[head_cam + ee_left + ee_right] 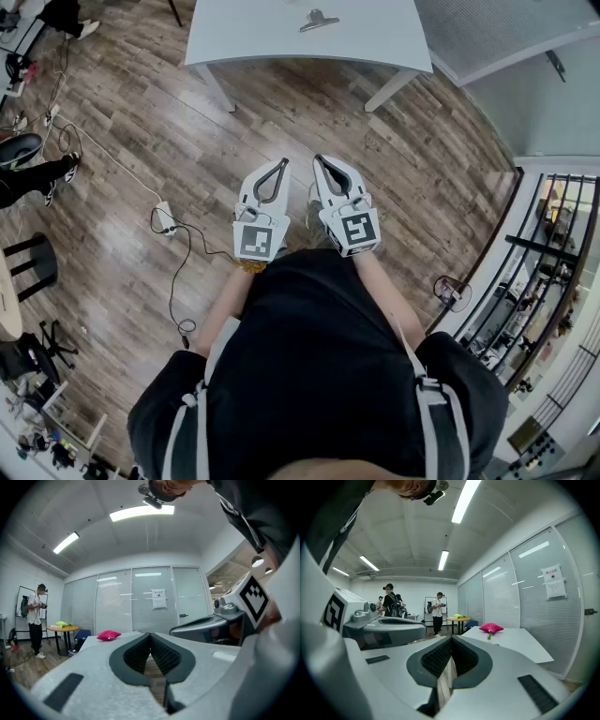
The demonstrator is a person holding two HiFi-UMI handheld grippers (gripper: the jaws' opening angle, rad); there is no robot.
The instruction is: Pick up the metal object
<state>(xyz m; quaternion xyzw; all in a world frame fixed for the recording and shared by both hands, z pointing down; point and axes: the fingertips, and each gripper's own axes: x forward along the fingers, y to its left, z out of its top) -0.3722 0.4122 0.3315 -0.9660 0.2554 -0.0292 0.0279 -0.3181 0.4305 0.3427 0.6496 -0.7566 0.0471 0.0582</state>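
Note:
The metal object point(319, 19), a silver clip-like piece, lies on the white table point(244, 37) at the top of the head view. Both grippers are held close to the person's body, well short of the table, above the wooden floor. My left gripper point(283, 162) is shut with its tips touching and nothing between them; in its own view the jaws point(150, 635) meet in a point. My right gripper point(317, 158) is beside it, also shut and empty point(451, 639). The two grippers point toward the table, side by side and slightly apart.
A pink cushion-like thing point(491, 628) point(108, 635) lies on the white table. White table legs point(216, 89) stand ahead. A power strip with cables point(166, 217) lies on the floor at left. Several people point(437, 611) stand by a round table point(62, 629) further off. Glass walls close the room.

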